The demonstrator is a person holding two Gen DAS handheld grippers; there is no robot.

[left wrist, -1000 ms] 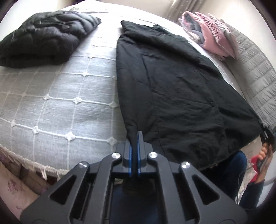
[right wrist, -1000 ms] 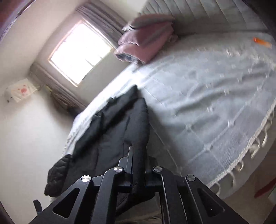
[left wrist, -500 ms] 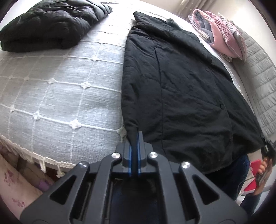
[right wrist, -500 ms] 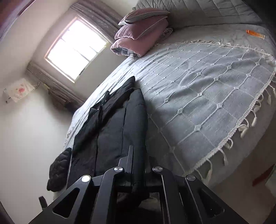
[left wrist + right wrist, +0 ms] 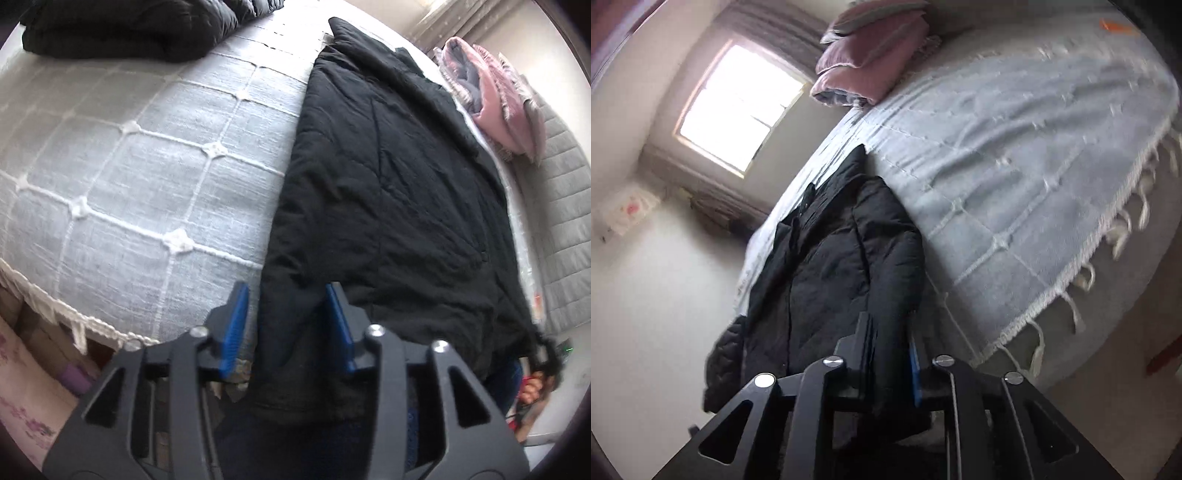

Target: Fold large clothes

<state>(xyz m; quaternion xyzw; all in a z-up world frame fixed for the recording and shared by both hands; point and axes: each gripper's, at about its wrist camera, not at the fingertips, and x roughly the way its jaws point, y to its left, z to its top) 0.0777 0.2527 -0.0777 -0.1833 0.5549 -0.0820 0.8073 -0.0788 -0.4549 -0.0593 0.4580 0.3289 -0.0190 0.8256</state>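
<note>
Black coat [image 5: 388, 192] between parted left tongs [image 5: 288, 317]; window [image 5: 738, 107] only rightward.

A bed [image 5: 155, 173] covered by a pale grey spread with a white stitched grid and a tasselled fringe carries everything. A long black coat [image 5: 388, 192] lies flat on it, its lower hem hanging over the near edge, and a second dark quilted garment [image 5: 122, 29] sits bundled well apart at the far left. A stack of pink and grey bedding [image 5: 495, 107] rests near the headboard, and a small orange object [image 5: 1113, 26], too blurred to identify, lies on the spread's far side.
</note>
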